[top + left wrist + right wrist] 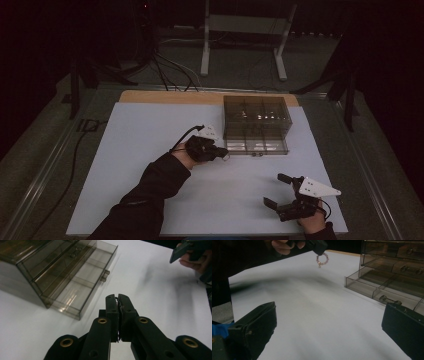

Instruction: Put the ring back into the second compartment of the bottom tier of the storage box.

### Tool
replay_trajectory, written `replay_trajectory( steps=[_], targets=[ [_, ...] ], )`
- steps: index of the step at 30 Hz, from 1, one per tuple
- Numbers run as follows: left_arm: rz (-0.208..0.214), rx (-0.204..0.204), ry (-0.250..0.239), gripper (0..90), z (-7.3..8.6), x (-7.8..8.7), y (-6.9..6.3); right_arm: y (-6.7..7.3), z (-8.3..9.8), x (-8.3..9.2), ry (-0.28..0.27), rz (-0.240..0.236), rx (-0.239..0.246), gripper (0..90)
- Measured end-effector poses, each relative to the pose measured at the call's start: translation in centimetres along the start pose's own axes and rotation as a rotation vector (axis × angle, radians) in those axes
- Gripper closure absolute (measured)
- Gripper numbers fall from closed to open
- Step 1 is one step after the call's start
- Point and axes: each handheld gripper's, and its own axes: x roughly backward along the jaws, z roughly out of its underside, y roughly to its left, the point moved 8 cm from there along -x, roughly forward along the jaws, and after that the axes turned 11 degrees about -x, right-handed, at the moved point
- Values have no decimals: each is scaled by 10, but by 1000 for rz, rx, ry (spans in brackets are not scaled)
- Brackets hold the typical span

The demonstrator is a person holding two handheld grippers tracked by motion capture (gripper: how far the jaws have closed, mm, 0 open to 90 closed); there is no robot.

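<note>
Carrying the bracelet to the drawer

My left tongs [223, 151] are pinching the small pink beaded bracelet [322, 260]; I'm judging the smoky clear plastic drawer box's [256, 124] pulled-out drawer [82, 285], at one o'clock, comes next. Right tongs [278, 190] are gaping empty.

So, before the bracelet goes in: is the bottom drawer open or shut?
Open: the bottom drawer juts out from the organizer, its compartments exposed.

The high view is looking dim, and the room around the white table [150, 150] is sinking into darkness. Soft blurred shadows are lying across the white surface in both gripper views. Light is glinting on the clear drawer box [62, 277], and the near jaws are looking slightly out of focus.
</note>
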Motion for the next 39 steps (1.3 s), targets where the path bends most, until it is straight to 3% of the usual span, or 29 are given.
replay_trajectory(
  steps=[26, 35, 37, 39],
  targets=[
    [50, -24, -24, 894, -39, -34, 4, 0, 0, 2, -5, 5, -1, 0],
    [60, 0, -55, 894, -52, -41, 11, 1, -1, 3, -10, 4, -2, 0],
    [55, -16, -41, 894, -54, -43, 12, 0, 0, 2, -5, 8, -1, 0],
    [56, -4, -44, 894, -56, -45, 13, 0, 0, 2, -6, 6, -1, 0]
  ],
)
